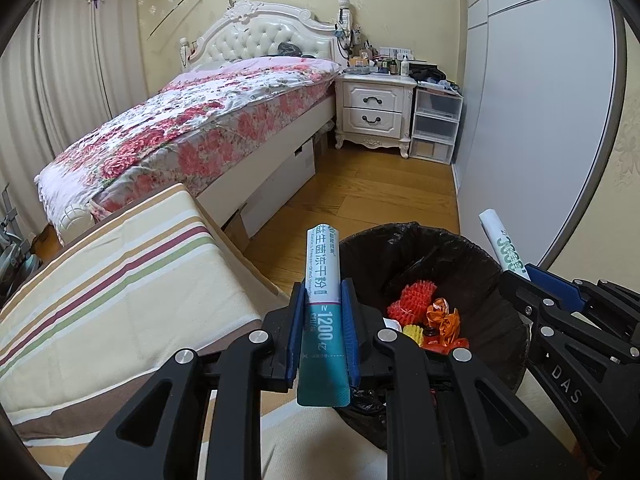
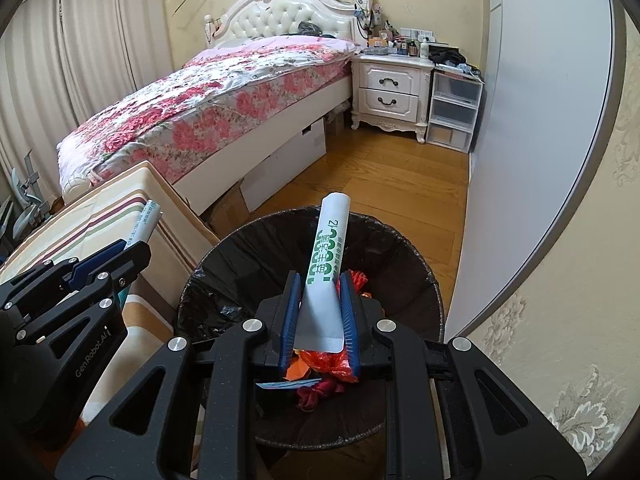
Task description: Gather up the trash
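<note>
My left gripper is shut on a teal-and-white stick sachet that stands up between its blue pads, just left of the bin's rim. My right gripper is shut on a white sachet with green print, held over the mouth of the bin. The bin is round, lined with a black bag, and holds orange and red wrappers. In the left wrist view the right gripper shows at the right with its sachet. The left gripper with its sachet appears at the left of the right wrist view.
A striped cushion lies left of the bin. Behind it stands a bed with a floral cover, a white nightstand and plastic drawers. A grey wardrobe door runs along the right. Wood floor lies beyond the bin.
</note>
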The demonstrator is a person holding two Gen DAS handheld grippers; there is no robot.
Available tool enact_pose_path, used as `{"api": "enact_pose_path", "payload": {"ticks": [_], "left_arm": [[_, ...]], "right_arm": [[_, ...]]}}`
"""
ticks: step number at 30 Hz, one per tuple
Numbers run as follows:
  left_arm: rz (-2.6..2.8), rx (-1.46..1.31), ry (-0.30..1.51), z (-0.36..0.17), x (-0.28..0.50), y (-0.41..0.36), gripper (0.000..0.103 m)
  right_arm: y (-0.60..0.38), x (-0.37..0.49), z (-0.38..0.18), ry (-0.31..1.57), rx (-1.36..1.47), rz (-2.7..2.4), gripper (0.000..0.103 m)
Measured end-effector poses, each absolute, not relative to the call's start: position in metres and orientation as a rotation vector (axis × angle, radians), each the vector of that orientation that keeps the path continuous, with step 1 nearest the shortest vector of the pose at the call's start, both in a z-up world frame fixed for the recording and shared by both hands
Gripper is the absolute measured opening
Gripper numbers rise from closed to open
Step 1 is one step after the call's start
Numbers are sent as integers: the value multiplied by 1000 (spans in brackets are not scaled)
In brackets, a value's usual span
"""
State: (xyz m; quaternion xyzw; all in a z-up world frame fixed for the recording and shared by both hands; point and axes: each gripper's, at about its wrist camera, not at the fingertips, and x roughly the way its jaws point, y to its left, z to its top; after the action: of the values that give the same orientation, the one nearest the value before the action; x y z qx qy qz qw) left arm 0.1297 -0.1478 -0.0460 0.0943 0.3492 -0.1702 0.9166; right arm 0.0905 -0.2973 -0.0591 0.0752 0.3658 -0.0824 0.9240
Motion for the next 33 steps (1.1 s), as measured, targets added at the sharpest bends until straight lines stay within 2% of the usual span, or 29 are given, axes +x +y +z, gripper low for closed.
{"api": "enact_pose_path", "payload": {"ticks": [6,7,8,10,13,15,19,21,25,27,33], "left_arm": [[-344,202,725,-48,133,-149,23],[-339,203,726,-48,133,-148,29],[-335,202,725,-48,134,-148,38],[-329,193,719,-47,133,-145,47],[-322,190,712,-47,133,-144,56],[-323,184,711,-46,133,-143,58],[-314,183,699,-44,133,-141,73],[-300,182,690,-42,133,-140,74],[-276,174,681,-39,130,-136,77],[-268,165,679,-38,130,-132,78],[-234,151,653,-29,121,-120,81]], "right_arm": [[-301,94,-63,756,164,-182,23],[-302,94,-64,760,165,-181,24],[-303,95,-65,760,165,-183,30],[-303,94,-65,758,163,-189,34],[-304,94,-66,758,163,-195,35],[-305,93,-65,754,164,-200,39],[-306,92,-64,747,163,-212,44],[-308,91,-64,744,164,-219,50],[-310,89,-62,736,169,-236,53],[-310,88,-61,733,169,-241,58],[-304,81,-56,719,159,-244,62]]}}
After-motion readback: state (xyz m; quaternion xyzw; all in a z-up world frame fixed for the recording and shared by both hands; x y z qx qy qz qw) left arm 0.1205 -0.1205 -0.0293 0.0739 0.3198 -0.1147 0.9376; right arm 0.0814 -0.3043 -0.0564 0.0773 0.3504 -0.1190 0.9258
